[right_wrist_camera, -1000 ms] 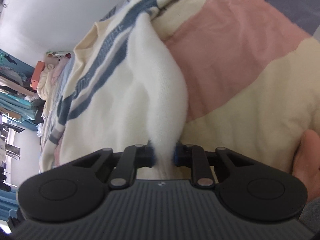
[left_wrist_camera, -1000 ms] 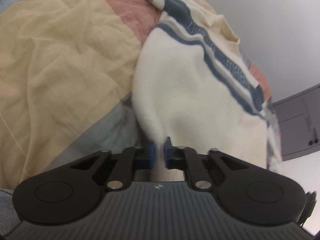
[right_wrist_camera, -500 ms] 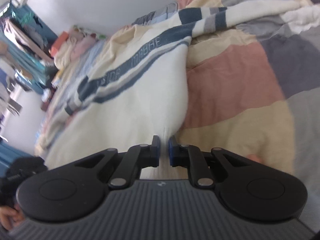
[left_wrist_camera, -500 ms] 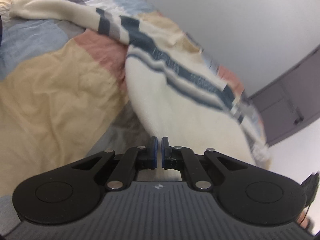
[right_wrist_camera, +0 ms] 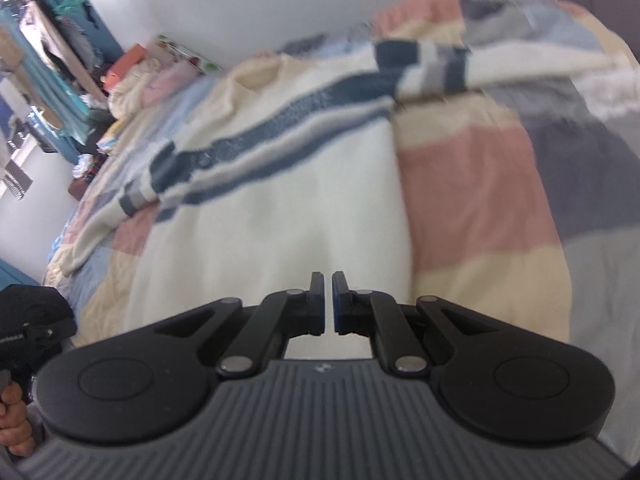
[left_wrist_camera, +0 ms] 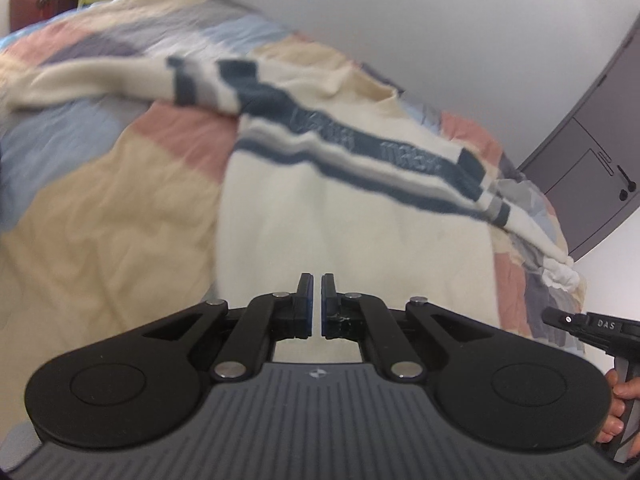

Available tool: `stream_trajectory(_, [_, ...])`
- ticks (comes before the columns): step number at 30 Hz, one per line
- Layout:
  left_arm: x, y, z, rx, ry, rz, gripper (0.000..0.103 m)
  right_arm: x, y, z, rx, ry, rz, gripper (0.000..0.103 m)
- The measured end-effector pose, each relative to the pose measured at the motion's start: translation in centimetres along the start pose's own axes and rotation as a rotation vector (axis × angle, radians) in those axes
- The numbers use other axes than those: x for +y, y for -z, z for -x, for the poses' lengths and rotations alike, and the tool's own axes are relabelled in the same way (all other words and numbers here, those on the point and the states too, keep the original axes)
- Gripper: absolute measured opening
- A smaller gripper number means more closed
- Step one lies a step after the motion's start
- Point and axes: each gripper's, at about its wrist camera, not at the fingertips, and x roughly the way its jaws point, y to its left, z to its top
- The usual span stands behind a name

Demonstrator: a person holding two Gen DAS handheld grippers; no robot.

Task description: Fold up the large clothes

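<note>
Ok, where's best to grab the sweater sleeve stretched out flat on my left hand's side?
Pinch the sleeve near its cuff end, from above: it lies flat and straight on the quilt, pointing away from the sweater body, so that end lifts free.

White wall [left_wrist_camera: 460,32], grey door [left_wrist_camera: 592,184]

Ahead of the black tongs [left_wrist_camera: 316,300] lies a cream sweater [left_wrist_camera: 352,220] banded in navy and grey across chest and sleeves. To either side, the bedspread [left_wrist_camera: 100,208] shows blocks of pale yellow, salmon pink, grey and light blue.
</note>
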Motion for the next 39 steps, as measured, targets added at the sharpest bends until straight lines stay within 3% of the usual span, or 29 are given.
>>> stream_trajectory(8, [-4.7,-2.7,-4.1,-0.049,-0.019,-0.100,0.002,2.9,-1.8,-3.0,-0.086,-0.057,0.064,0.007])
stream_trajectory(18, [-7.2,-4.4,-12.7,-0.069,-0.059,-0.171,0.002,3.3,-2.2,-8.6,-0.173,-0.007,0.170,0.007])
stream_trajectory(20, [-7.6,-4.3,-14.9,-0.050,-0.041,-0.186,0.002,3.2,-2.1,-9.8,-0.175,-0.006,0.190,0.007])
stream_trajectory(24, [-7.6,-4.0,-18.1,-0.046,-0.075,-0.247,0.002,3.5,-2.2,-11.7,-0.189,0.000,0.242,0.008])
stream_trajectory(29, [-6.0,-4.4,-20.6,-0.036,-0.091,-0.238,0.003,4.0,-2.3,-13.7,-0.222,-0.007,0.268,0.008])
stream_trajectory(34, [-3.8,-4.4,-22.6,0.019,-0.038,-0.159,0.014,4.4,-2.4,-16.6,-0.166,0.012,0.301,0.008])
stream_trajectory(37, [-3.8,-3.6,-23.4,0.027,-0.055,-0.204,0.016,4.1,-2.3,-18.3,-0.105,0.039,0.293,0.008])
stream_trajectory(39, [-4.1,-3.2,-23.5,0.022,-0.058,-0.227,0.022,3.9,-2.1,-19.3,-0.062,0.055,0.285,0.008])
